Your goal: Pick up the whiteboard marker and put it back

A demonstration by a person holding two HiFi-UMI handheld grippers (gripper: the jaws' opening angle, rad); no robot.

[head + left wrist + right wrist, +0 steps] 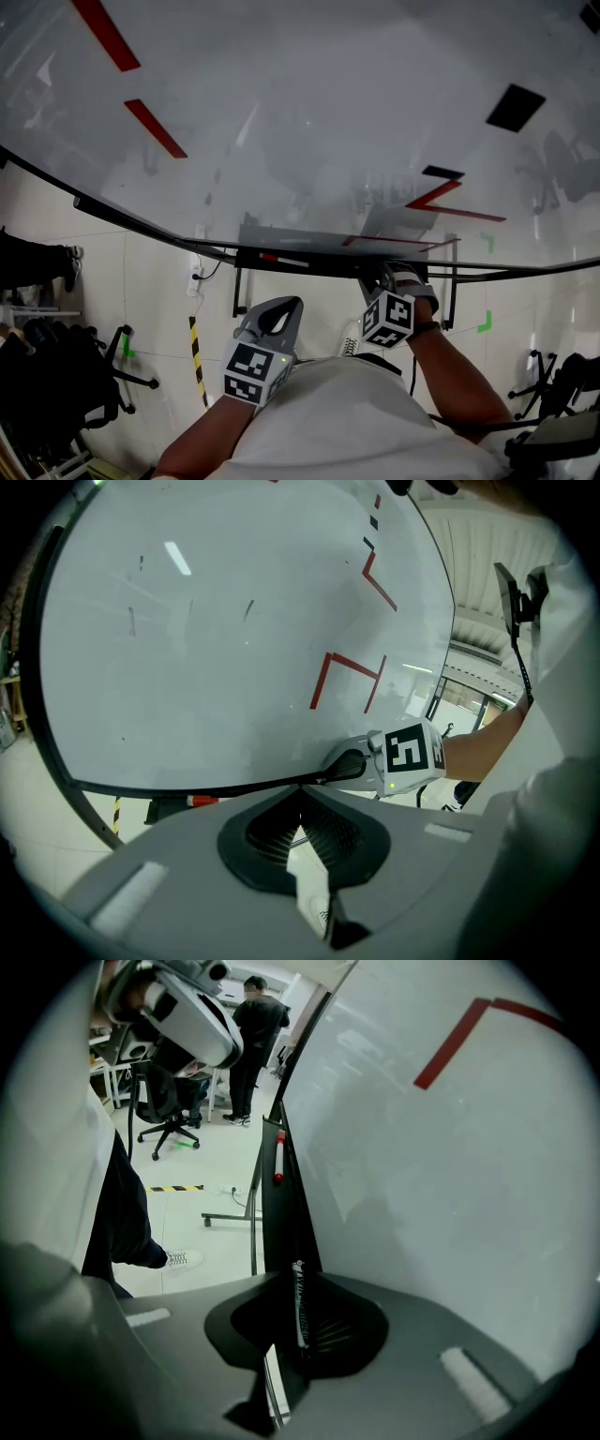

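Observation:
The whiteboard marker [281, 259], white with a red cap, lies on the dark tray [309, 264] under the whiteboard [300, 122]. It also shows in the right gripper view, marker [278, 1157], far ahead along the tray [281, 1222], and as a red bit in the left gripper view, marker [202, 801]. My right gripper [386, 278] is at the tray's right part, well right of the marker, shut with nothing between its jaws [298, 1274]. My left gripper [281, 309] hangs below the tray, shut and empty [302, 797]. It sees the right gripper [361, 763] at the tray edge.
The whiteboard carries red lines [155, 128] and black patches [515, 107]. A person in dark clothes [255, 1044] and an office chair [167, 1101] stand beyond the board's end. Yellow-black tape [198, 361], a power strip [195, 279] and stand legs [238, 292] are on the floor.

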